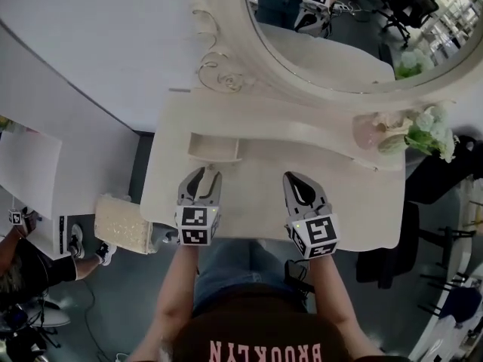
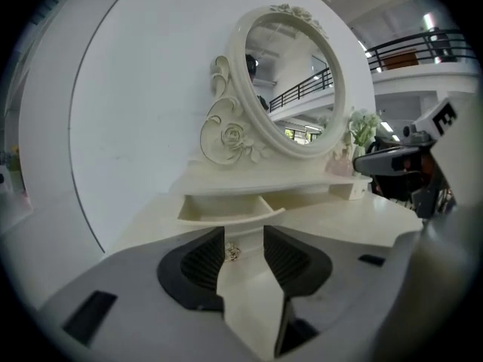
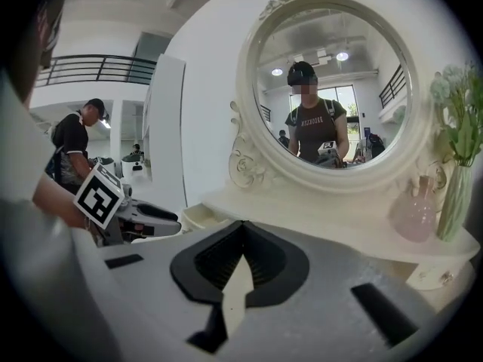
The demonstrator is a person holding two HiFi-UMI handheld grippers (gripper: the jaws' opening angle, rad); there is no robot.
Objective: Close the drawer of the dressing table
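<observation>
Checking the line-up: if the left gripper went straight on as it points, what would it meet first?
Probably the small knob on the front of the open drawer, which shows between the left gripper's parted jaws; how far off is unclear.

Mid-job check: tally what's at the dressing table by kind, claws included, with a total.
Mirror: 1
Open drawer: 1
Pink vase: 1
Flower bunch: 1
Claws: 2, left claw, right claw
Total: 6

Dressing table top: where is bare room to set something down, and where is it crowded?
Bare: the top between left tongs and right tongs, and right of them. Crowded: the shelf at its right end, with pink vase and flowers.
</observation>
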